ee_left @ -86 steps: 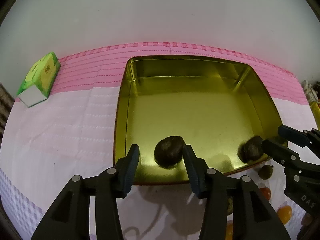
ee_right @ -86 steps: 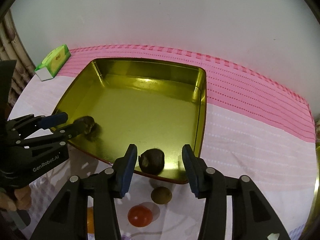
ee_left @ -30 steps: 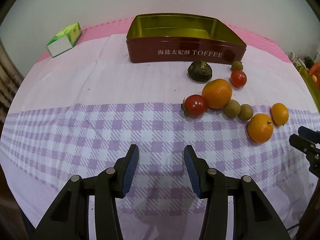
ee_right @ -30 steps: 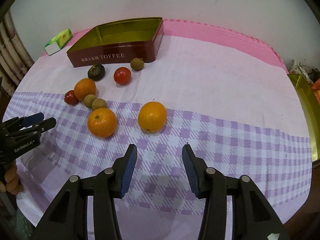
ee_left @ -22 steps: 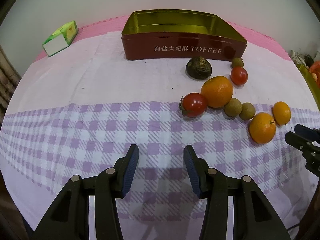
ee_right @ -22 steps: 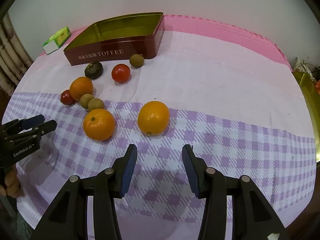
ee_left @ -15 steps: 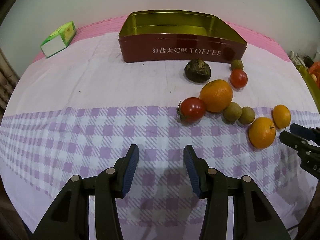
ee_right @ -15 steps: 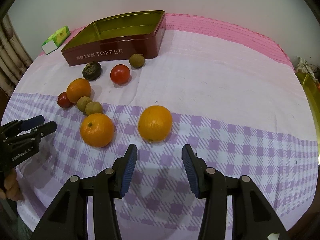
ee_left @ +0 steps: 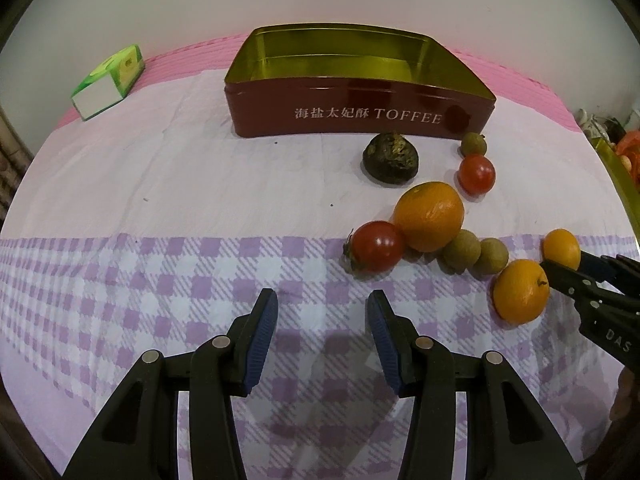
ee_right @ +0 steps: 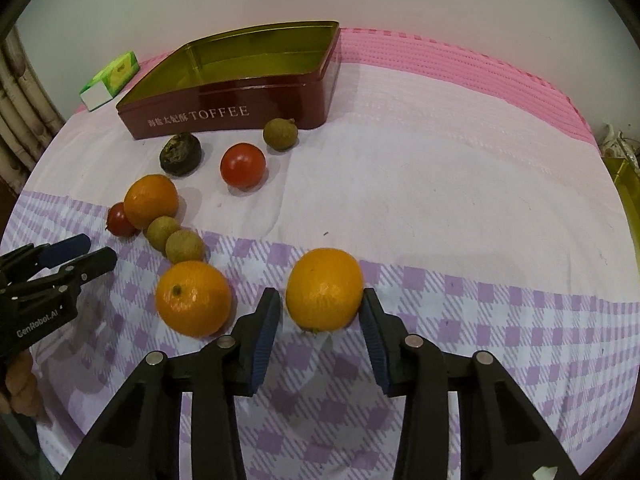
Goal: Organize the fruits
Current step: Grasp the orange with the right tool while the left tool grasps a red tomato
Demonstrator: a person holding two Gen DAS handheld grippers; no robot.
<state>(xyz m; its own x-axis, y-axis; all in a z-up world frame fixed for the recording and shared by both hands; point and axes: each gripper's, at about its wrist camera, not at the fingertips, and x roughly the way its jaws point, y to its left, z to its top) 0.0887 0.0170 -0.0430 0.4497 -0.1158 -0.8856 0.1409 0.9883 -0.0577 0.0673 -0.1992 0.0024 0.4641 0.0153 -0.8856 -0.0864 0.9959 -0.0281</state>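
My right gripper (ee_right: 320,300) is closing, its jaws on either side of a big orange (ee_right: 324,288); a thin gap shows at the left pad. A second orange (ee_right: 193,298) lies just left of it. My left gripper (ee_left: 320,300) is open over bare checked cloth, short of a tomato (ee_left: 376,246) and a third orange (ee_left: 429,216). Two longans (ee_left: 461,249), another tomato (ee_left: 476,174), a dark wrinkled fruit (ee_left: 391,157) and a lone longan (ee_left: 474,144) lie before the red toffee tin (ee_left: 360,116). From here the tin's floor is hidden.
A green tissue box (ee_left: 108,82) sits at the far left on the pink cloth. A yellow tray's rim (ee_right: 624,184) shows at the right edge. In the left wrist view the right gripper (ee_left: 560,264) reaches in beside the oranges.
Both grippers have come from over the tin to the fruits on the cloth. The right one has advanced until the big orange sits between its narrowing jaws.
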